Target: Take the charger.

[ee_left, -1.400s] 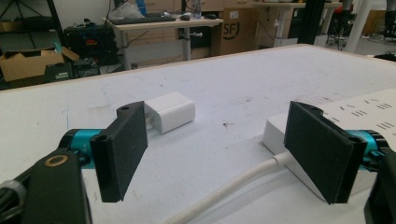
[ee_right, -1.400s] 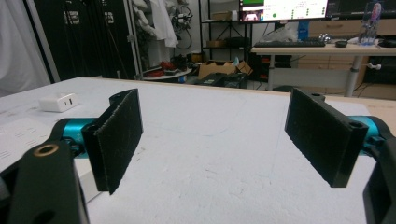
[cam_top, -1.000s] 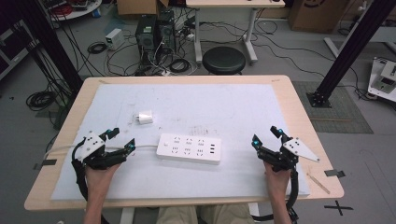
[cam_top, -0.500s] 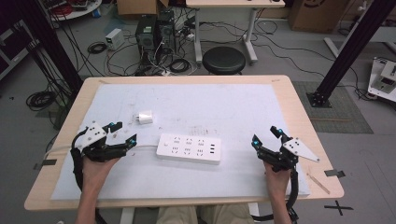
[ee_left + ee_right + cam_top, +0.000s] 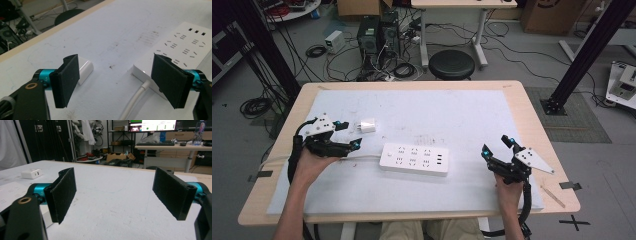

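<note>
Left tool [image 5: 347,135], jaws just spread wider and empty, nears the charger [image 5: 368,126]; a careless approach could knock it away. Right tool [image 5: 498,147] rests apart, empty.

Black stool [image 5: 452,64] on grey floor [image 5: 522,55]

A robotics lab work station, seen from above.
Black frame posts [image 5: 584,47] flank the table [image 5: 522,105]; computer towers [image 5: 377,32] and tangled cables [image 5: 254,106] crowd the grey floor, with a round stool [image 5: 452,64] and monitors [image 5: 152,125] on a desk behind.
</note>
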Demonstrator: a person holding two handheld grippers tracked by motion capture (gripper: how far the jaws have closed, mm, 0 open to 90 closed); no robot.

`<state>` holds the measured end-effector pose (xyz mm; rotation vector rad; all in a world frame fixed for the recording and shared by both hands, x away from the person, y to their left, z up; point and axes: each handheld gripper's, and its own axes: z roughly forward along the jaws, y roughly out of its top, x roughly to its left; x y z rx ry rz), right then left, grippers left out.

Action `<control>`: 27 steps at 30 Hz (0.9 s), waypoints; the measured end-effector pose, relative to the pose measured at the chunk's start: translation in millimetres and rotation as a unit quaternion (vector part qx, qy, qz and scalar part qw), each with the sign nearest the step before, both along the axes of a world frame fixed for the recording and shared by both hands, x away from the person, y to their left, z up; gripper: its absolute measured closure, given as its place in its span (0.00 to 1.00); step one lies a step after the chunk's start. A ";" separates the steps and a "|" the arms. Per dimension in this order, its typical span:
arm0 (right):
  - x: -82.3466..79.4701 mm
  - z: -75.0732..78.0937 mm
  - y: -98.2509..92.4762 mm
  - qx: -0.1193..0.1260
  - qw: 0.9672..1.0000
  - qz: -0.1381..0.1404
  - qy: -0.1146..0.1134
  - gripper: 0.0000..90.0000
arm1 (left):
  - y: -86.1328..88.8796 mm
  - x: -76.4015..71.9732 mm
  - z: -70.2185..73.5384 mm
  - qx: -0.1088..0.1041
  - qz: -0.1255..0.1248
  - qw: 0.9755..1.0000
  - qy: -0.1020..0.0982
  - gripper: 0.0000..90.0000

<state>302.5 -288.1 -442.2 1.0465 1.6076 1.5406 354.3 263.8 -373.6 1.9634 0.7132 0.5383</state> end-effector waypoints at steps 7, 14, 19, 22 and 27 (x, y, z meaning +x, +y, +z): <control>-0.1 0.0 0.3 0.001 1.000 0.000 0.002 0.22 | -3.0 21.6 2.4 0.052 -0.018 0.998 0.026 0.24; -0.5 0.0 0.8 0.000 1.000 -0.001 0.002 0.22 | -8.1 43.6 4.0 0.091 -0.041 0.994 0.039 0.23; -0.1 0.1 1.0 -0.005 1.000 -0.001 0.001 0.22 | -11.6 57.2 5.3 0.112 -0.053 0.991 0.045 0.23; 0.0 0.1 1.6 -0.006 1.000 -0.003 0.001 0.22 | -14.5 66.7 6.1 0.137 -0.064 0.987 0.050 0.23; -0.7 0.2 2.7 -0.008 1.000 -0.002 0.002 0.22 | -17.5 84.4 4.5 0.158 -0.081 0.982 0.060 0.24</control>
